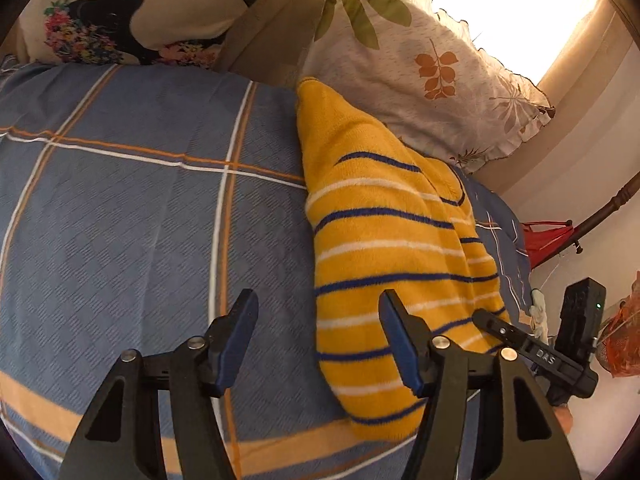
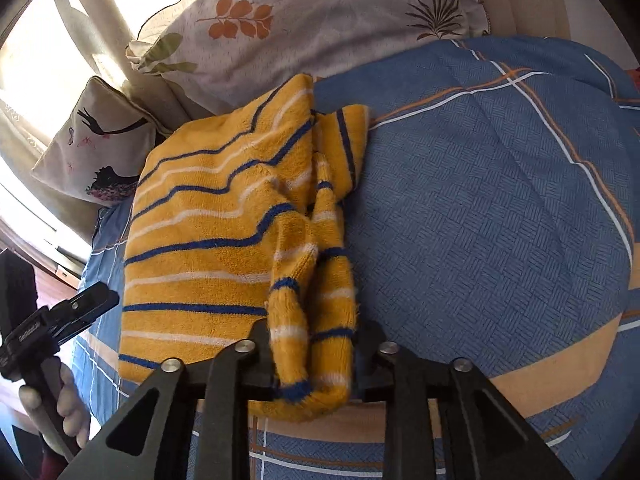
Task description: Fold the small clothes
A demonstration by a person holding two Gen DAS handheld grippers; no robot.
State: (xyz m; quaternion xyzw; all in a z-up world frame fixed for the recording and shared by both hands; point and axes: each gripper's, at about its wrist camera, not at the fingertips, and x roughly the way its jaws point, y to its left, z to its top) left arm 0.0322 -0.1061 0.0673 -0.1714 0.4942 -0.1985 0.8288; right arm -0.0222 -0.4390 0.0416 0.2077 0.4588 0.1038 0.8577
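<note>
A small yellow sweater (image 1: pixel 384 240) with blue and white stripes lies on the blue plaid bedspread (image 1: pixel 140 208). My left gripper (image 1: pixel 318 316) is open and empty, its right finger over the sweater's near edge. In the right wrist view the sweater (image 2: pixel 208 248) is bunched, and a fold of its sleeve or hem (image 2: pixel 312 344) sits between the fingers of my right gripper (image 2: pixel 314 340), which is shut on it. The right gripper also shows in the left wrist view (image 1: pixel 520 344) at the sweater's right edge.
A leaf-print pillow (image 1: pixel 432 76) leans behind the sweater, and a floral pillow (image 1: pixel 120 20) sits at the back left. The bed edge drops off at the right, with red items (image 1: pixel 548 240) beyond. The bedspread (image 2: pixel 500 208) stretches to the right.
</note>
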